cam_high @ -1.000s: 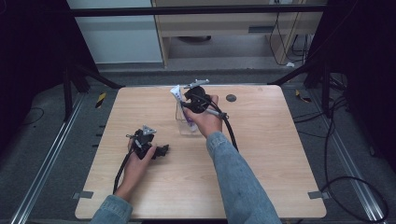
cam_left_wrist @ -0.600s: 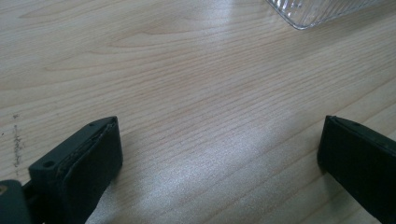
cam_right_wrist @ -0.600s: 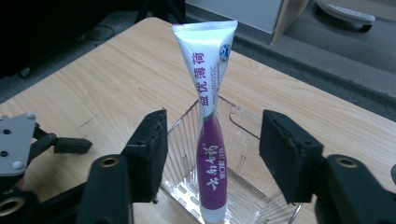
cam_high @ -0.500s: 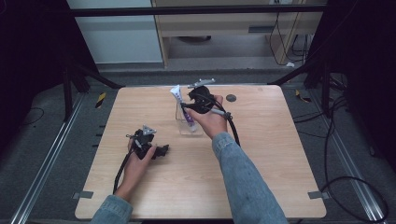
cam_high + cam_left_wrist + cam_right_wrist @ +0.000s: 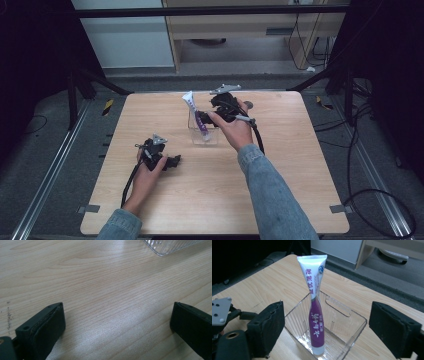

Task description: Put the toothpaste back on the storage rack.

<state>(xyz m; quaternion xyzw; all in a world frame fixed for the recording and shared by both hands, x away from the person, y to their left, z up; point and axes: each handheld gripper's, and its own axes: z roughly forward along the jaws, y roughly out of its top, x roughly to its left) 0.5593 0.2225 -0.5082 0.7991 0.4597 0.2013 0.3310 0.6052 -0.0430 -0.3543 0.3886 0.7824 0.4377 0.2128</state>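
Right gripper view: one toothpaste tube (image 5: 315, 315), one clear bin (image 5: 348, 322), both grippers' fingers wide.

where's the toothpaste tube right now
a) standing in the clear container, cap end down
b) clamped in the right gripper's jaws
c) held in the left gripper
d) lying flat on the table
a: the toothpaste tube stands cap end down inside the clear container, leaning on its wall, while the right gripper has its jaws wide apart, not touching it.
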